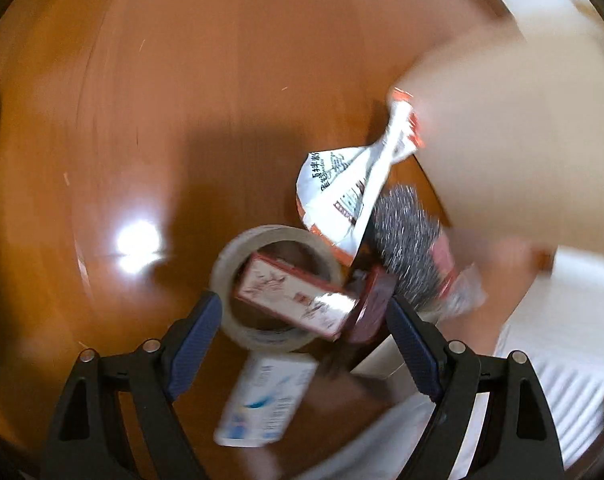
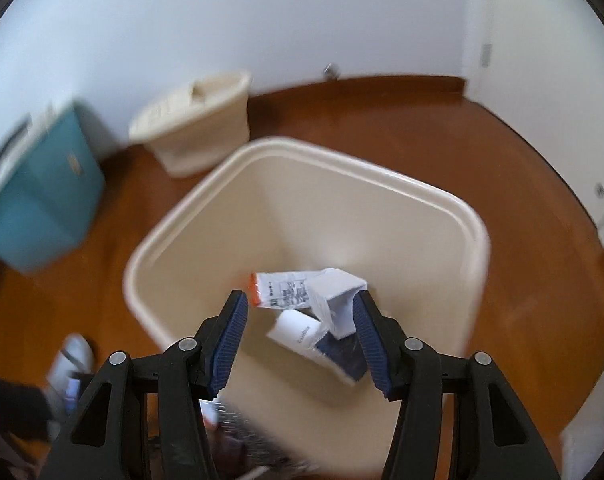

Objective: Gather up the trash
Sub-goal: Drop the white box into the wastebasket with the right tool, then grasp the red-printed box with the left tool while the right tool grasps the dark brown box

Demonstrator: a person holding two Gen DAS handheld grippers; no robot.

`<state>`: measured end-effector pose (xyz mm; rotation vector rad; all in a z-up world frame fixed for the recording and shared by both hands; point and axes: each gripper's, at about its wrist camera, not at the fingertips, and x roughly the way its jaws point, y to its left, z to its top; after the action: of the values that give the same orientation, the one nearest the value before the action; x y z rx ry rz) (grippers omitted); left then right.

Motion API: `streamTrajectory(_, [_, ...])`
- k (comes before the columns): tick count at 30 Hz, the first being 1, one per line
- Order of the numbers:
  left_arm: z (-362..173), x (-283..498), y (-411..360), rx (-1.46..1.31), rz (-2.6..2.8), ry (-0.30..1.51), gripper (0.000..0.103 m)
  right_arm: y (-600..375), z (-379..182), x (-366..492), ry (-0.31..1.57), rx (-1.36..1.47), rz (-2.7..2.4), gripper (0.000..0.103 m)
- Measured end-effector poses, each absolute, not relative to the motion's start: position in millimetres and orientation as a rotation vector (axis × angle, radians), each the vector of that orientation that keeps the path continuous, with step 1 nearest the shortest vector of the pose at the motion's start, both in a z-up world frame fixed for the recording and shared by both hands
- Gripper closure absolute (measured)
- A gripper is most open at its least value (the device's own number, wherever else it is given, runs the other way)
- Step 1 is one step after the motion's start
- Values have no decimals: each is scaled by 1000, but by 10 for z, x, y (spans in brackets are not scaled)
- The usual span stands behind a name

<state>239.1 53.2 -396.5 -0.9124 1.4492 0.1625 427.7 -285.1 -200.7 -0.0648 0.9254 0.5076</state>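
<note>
In the left wrist view, trash lies on the brown wooden floor: a tape roll [image 1: 226,276], a red-and-white small box [image 1: 294,300] leaning in it, a crumpled white-and-orange wrapper [image 1: 349,188], a silver patterned bag [image 1: 409,248] and a white-and-blue box [image 1: 266,400]. My left gripper [image 1: 303,338] is open above them, holding nothing. In the right wrist view, my right gripper [image 2: 300,336] is open over the cream trash bin [image 2: 174,220]. Inside the bin lie a white-and-orange wrapper [image 2: 282,290], a crumpled white carton [image 2: 337,300] and a white-and-dark-blue box [image 2: 321,344].
The bin's blurred cream side [image 1: 513,140] stands right of the trash pile. A second cream bin [image 2: 206,128] and a teal box [image 2: 42,196] stand by the white wall. More trash [image 2: 70,364] lies on the floor at lower left.
</note>
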Motion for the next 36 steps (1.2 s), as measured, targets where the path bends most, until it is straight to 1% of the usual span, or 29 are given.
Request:
streamTrajectory(2, [-4022, 2377, 533, -1001, 222, 1437, 19, -3118, -1995, 4003, 903, 8, 454, 44])
streamTrajectory(4, [-4073, 2348, 520, -1078, 253, 1430, 19, -3338, -2105, 3780, 921, 47, 384, 43])
streamTrajectory(7, [-4146, 2303, 482, -1167, 275, 1419, 19, -3679, -2372, 3530, 994, 139, 291, 43])
streamTrajectory(9, [-4190, 2272, 457, -1208, 306, 1412, 19, -3860, -2651, 3383, 1059, 165, 226, 43])
streamTrajectory(13, [-4320, 2167, 458, -1270, 352, 1404, 19, -3880, -3130, 3143, 1149, 81, 215, 43])
streamTrajectory(16, [-4418, 2107, 404, -1307, 385, 1395, 19, -3695, -3438, 2902, 1157, -89, 324, 43])
streamTrajectory(17, [-4438, 2095, 400, -1312, 392, 1391, 19, -3604, -3548, 2799, 1153, -164, 392, 42])
streamTrajectory(18, [-4457, 2078, 402, -1315, 397, 1387, 19, -3557, -3617, 2745, 1145, -214, 438, 38])
streamTrajectory(19, [-4481, 2068, 396, -1318, 401, 1382, 23, -3466, -3706, 2636, 1131, -292, 512, 35])
streamTrajectory(20, [-4494, 2054, 395, -1316, 400, 1381, 36, -3389, -3765, 2615, 1120, -334, 553, 29])
streamTrajectory(21, [-4509, 2045, 391, -1319, 392, 1384, 41, -3326, -3832, 2535, 1107, -405, 611, 25])
streamTrajectory(23, [-4556, 2012, 386, -1320, 388, 1385, 57, -3201, -3929, 2422, 1109, -536, 686, 22])
streamTrajectory(26, [-4545, 1962, 411, -1329, 383, 1378, 70, -3142, -3984, 2352, 1112, -632, 791, 12])
streamTrajectory(28, [-4525, 1930, 443, -1328, 374, 1380, 73, -3073, -4048, 2394, 1136, -653, 836, 10])
streamTrajectory(30, [-4485, 1901, 479, -1314, 358, 1374, 74, -3028, -4109, 2387, 1139, -677, 873, 4])
streamTrajectory(31, [-4441, 1892, 499, -1307, 351, 1367, 74, -3004, -4159, 2396, 1144, -682, 883, 3])
streamTrajectory(36, [-4239, 1905, 501, -1282, 298, 1335, 74, -2884, -4379, 2372, 1168, -747, 938, 2])
